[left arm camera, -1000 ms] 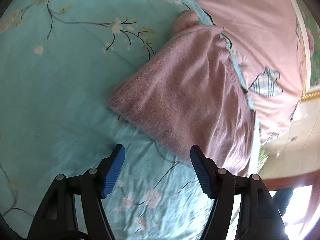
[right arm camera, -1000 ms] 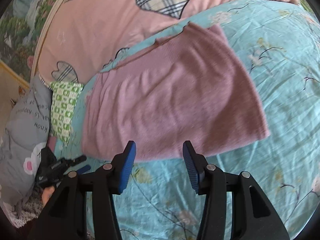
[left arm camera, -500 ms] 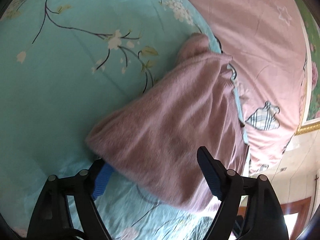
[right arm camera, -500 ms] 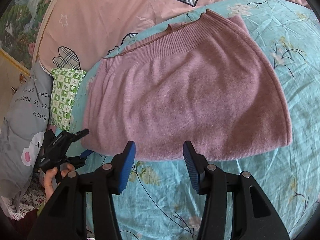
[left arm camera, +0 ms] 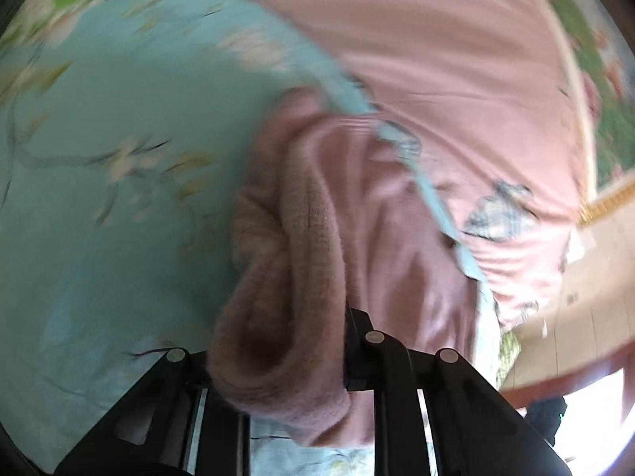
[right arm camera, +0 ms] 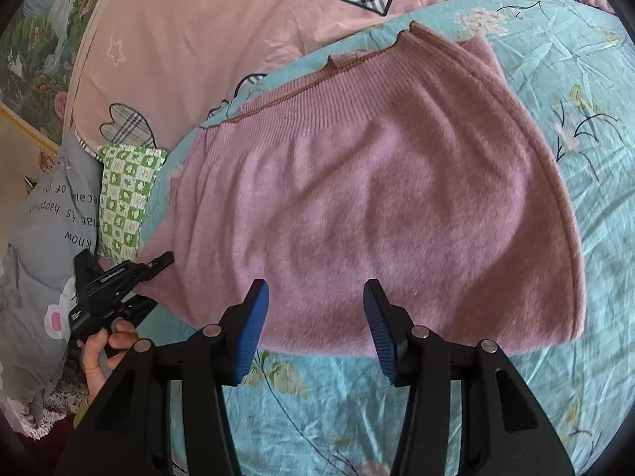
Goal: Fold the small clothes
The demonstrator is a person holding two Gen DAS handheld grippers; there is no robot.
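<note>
A fuzzy mauve knit skirt [right arm camera: 377, 206] lies flat on a teal floral bedspread [right arm camera: 575, 91], ribbed waistband toward the pillows. My right gripper [right arm camera: 315, 325] is open, its blue pads over the skirt's near hem. In the blurred left wrist view my left gripper [left arm camera: 278, 341] is shut on the skirt's hem corner [left arm camera: 293, 261], and bunched cloth hides its pads. The left gripper also shows in the right wrist view [right arm camera: 115, 289], held in a hand at the skirt's left corner.
A pink quilt with plaid hearts [right arm camera: 222, 23] lies beyond the skirt. A green checked cloth [right arm camera: 127, 198] and a grey printed pillow [right arm camera: 43, 246] sit at the left. A wooden bed frame and tiled floor [left arm camera: 587, 277] show at the right of the left wrist view.
My left gripper moved onto the skirt's hem corner and closed on it, bunching the cloth. My right gripper moved closer to the near hem and stayed open.
</note>
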